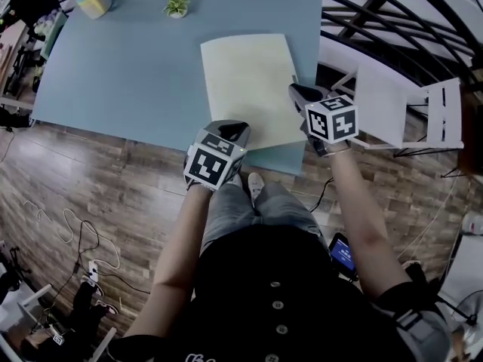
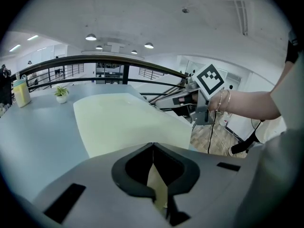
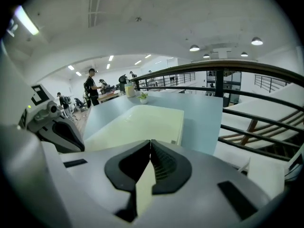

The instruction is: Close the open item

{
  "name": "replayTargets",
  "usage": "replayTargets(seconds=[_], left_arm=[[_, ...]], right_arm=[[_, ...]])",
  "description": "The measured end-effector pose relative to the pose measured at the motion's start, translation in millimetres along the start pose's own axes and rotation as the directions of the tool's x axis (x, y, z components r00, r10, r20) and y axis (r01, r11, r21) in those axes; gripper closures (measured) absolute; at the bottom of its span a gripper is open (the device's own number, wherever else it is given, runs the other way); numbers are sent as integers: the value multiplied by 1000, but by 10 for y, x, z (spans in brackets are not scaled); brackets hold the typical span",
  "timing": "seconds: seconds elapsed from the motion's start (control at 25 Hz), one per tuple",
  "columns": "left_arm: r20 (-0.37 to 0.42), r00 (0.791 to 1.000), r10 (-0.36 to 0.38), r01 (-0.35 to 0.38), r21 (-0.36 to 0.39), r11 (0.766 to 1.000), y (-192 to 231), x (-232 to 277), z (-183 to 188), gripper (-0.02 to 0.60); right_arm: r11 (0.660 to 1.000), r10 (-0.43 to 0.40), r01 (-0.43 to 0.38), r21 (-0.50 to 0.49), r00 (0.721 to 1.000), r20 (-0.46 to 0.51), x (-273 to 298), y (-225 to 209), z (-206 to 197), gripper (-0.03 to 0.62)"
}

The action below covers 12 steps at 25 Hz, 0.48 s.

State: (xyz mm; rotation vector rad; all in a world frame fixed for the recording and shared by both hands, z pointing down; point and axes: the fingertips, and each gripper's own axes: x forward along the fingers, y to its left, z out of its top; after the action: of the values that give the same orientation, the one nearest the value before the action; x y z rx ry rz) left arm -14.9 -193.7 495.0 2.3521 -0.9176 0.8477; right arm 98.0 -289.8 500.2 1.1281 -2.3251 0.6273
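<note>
A pale yellow-green folder lies on the blue table, reaching its near edge. My left gripper is at the folder's near left corner, shut on a flap of the pale cover that runs between its jaws. My right gripper is at the folder's right edge, shut on the same pale cover. In the left gripper view the cover bows up slightly toward me, with the right gripper beyond it. In the right gripper view the folder stretches ahead, with the left gripper at its left.
A small potted plant and a jar with a yellow filling stand at the table's far side. A white folding chair and a dark railing are right of the table. Cables lie on the wooden floor.
</note>
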Motion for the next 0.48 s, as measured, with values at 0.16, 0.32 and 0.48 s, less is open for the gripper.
replayTargets(seconds=[0.16,0.32,0.48], left_arm=[[30,999,-12,12,-13,1000,46,-120,17,563],[64,998,-17,18,-14,1000,98,-230,89,563],[119,993,-26,30,-33,999,78,-369,245,563]], right_arm=[[997,52,-55,63,997,49,-118,230,51,589],[993,55,-65,97,993,106,-286,360,139,589],[987,103,-123,101,977,186,-483,545,291,589]])
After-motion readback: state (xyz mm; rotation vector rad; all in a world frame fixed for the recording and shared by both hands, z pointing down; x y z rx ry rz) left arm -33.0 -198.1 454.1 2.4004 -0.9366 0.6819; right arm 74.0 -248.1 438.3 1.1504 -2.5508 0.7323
